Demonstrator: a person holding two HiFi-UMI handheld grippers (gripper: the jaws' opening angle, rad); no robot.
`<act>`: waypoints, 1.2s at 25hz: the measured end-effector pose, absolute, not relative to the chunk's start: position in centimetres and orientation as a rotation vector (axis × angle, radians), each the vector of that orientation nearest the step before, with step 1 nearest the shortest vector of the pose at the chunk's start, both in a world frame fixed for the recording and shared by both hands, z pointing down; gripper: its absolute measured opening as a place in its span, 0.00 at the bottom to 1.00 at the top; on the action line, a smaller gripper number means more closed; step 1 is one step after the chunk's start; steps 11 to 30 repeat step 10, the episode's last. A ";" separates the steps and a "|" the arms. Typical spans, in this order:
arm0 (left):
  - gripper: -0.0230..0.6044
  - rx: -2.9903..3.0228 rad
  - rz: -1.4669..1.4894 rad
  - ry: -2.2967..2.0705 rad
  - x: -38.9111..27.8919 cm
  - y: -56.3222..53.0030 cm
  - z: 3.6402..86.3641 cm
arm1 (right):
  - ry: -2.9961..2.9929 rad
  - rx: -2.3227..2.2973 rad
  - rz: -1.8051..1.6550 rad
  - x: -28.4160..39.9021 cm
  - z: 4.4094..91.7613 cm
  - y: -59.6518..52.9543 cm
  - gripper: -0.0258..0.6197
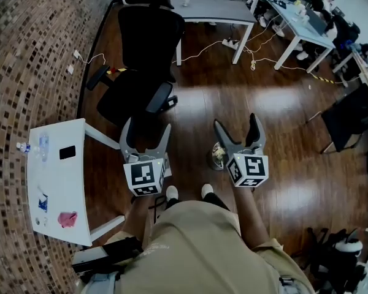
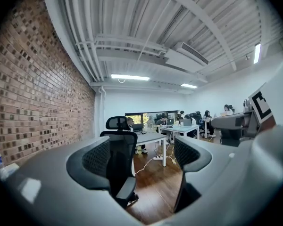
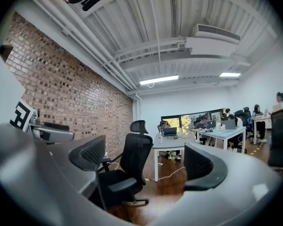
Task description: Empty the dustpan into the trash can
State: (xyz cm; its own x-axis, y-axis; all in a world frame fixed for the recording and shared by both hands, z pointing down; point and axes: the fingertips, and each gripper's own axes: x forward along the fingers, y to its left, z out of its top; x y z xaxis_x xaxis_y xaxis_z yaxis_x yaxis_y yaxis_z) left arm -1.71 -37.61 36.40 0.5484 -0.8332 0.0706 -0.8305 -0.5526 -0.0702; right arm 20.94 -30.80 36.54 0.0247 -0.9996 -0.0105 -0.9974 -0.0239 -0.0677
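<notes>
I hold both grippers level in front of me, above the wooden floor. My left gripper [image 1: 146, 130] is open with nothing between its fingers; in the left gripper view [image 2: 141, 161] only the room shows through the gap. My right gripper [image 1: 236, 124] stands wide open and empty as well [image 3: 146, 164]. A small round trash can [image 1: 218, 155] with light crumpled stuff in it sits on the floor just below the right gripper, partly hidden by it. No dustpan shows in any view.
A black office chair [image 1: 144, 48] stands straight ahead of the left gripper. A white side table [image 1: 55, 182] with a bottle and a phone lies along the brick wall at my left. Grey desks [image 1: 214, 8] and floor cables [image 1: 257, 48] are farther off.
</notes>
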 end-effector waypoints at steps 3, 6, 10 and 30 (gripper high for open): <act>0.68 -2.753 -0.150 1.449 -1.6 -36.1 36.4 | 2.129 -2.195 -0.053 20.6 36.1 -28.6 0.82; 0.68 -2.733 -0.146 1.487 -1.5 -32.6 36.9 | 2.177 -2.174 -0.054 20.1 37.2 -25.5 0.82; 0.68 -2.687 -0.146 1.512 0.6 -27.7 36.9 | 2.238 -2.105 -0.091 20.9 38.4 -21.8 0.82; 0.68 -2.687 -0.146 1.512 0.6 -27.7 36.9 | 2.238 -2.105 -0.091 20.9 38.4 -21.8 0.82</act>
